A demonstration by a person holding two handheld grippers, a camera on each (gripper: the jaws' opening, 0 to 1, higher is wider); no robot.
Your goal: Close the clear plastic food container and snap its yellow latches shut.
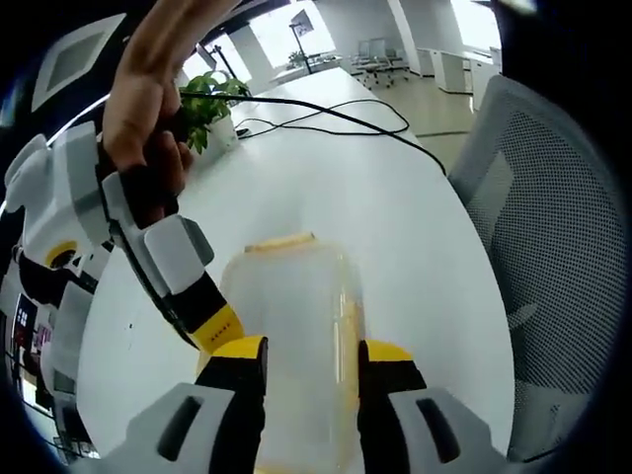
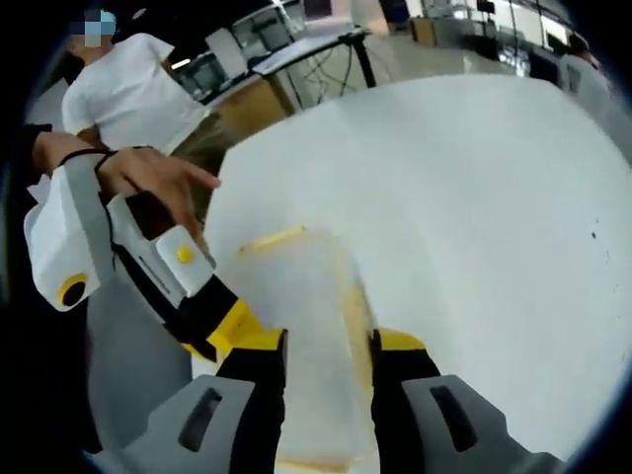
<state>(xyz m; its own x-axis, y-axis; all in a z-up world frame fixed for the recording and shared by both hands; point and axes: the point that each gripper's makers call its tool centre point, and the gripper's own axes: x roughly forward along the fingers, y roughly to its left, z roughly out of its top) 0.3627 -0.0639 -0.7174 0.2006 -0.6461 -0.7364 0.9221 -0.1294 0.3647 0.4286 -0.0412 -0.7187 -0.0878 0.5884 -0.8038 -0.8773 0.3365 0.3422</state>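
White tabletop (image 1: 395, 217), office setting.

Item, nearest: my left gripper (image 1: 311, 357), jaws parted, straddling the clear plastic food container (image 1: 291, 326) without a visible squeeze. My right gripper (image 2: 328, 348) likewise, jaws spread to either side of it, released. Each gripper enters the other's view from the left.

Item: container, lying on the table between both jaw pairs, lid seemingly on. Yellow latch (image 1: 279, 241) at the far end; another along the right side (image 2: 354, 311). Whether either is snapped, I cannot tell.

Item, far: potted plant (image 1: 209, 104), black cable (image 1: 336, 117), mesh chair (image 1: 553, 227).

Risk: uneven press on a latch may skid the light container across the smooth top.
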